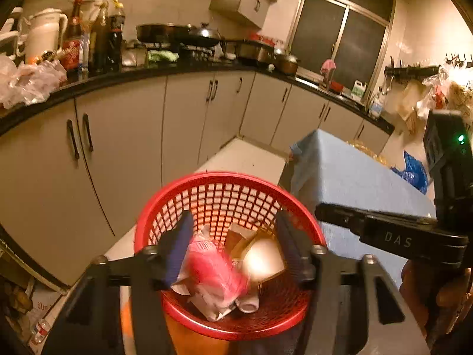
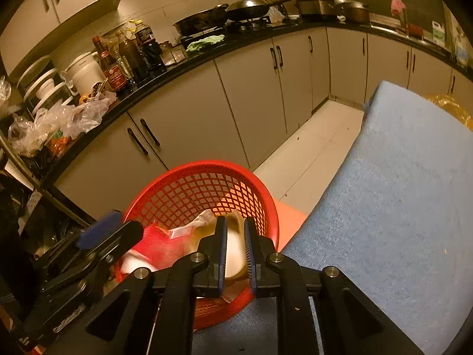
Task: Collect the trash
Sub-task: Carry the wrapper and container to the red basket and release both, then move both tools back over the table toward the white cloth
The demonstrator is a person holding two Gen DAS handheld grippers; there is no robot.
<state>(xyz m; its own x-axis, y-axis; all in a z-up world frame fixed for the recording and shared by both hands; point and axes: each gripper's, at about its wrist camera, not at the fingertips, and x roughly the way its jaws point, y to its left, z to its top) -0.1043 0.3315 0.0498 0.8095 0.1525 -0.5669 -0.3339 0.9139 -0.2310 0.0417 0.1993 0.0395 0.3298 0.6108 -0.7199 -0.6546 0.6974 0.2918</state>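
Pink wrapper [image 1: 212, 269] motion-blurred in red basket [image 1: 177, 204], white cup [image 2: 235, 248] partly hidden.

Red plastic basket [image 1: 227, 198], round, lattice-walled, with a solid smooth rim; standing upright, close against the edge of a blue-covered surface. Same basket from the right wrist [image 2: 204, 183], mesh glowing orange where light passes through the far wall. Inside, a loose heap of trash: pink-and-white crinkled wrapper [image 1: 212, 269], motion-blurred, uppermost at the near left; pale paper cup [image 1: 263, 259] tilted on its side beside it, open mouth showing; brown cardboard-like piece [image 1: 239, 236] leaning behind, against the far wall; small white cylinder [image 1: 249, 304] lying low at the front. From the right wrist, red-and-white wrapper [image 2: 156, 245] blurred at left, pale cup [image 2: 235, 251] at right.
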